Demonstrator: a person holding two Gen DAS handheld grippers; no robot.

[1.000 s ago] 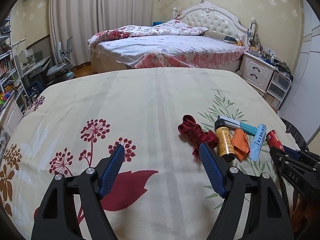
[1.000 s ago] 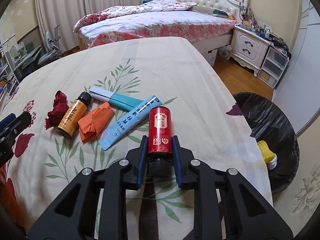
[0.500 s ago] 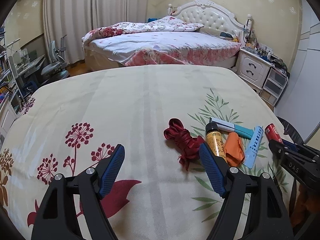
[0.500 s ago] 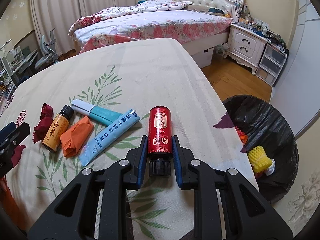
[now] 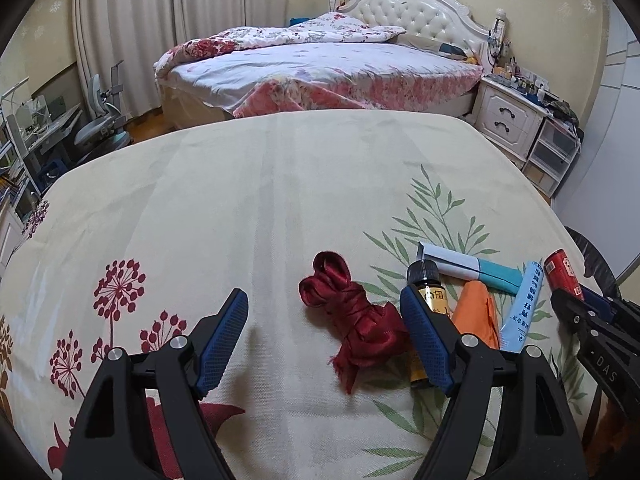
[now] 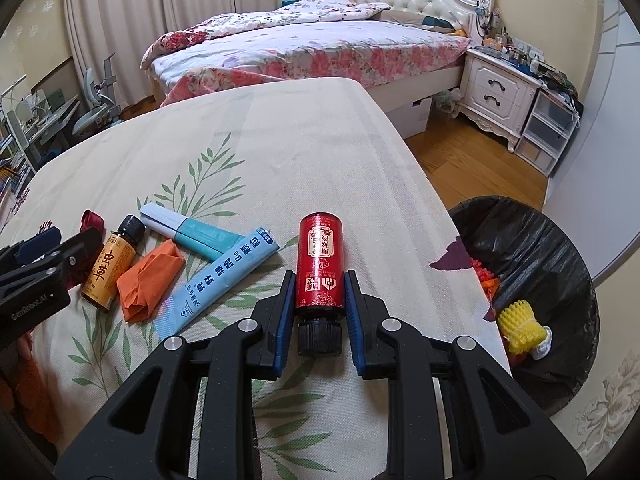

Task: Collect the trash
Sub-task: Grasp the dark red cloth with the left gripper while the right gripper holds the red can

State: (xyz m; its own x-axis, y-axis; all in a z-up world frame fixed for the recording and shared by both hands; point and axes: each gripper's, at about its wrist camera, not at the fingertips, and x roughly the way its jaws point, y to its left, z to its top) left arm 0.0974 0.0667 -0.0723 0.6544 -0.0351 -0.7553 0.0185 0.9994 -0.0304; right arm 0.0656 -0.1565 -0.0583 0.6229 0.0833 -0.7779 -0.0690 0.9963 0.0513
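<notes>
One red bottle [image 6: 319,264], stiff, light and likely slick, sits clamped low on its body in the right gripper [image 6: 319,294]; hold there. The left gripper [image 5: 326,332] jaws stand apart, soft ribbon [image 5: 354,320] between them.

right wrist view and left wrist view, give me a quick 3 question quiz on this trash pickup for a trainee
1. True or false: the right gripper is shut on the red bottle.
2. Which item lies between the left gripper's open jaws? A) orange wrapper B) dark red ribbon C) blue sachet
3. Fill in: the bin is lined with a ____ bag.

Key: 1 true; 2 B; 3 black
</notes>
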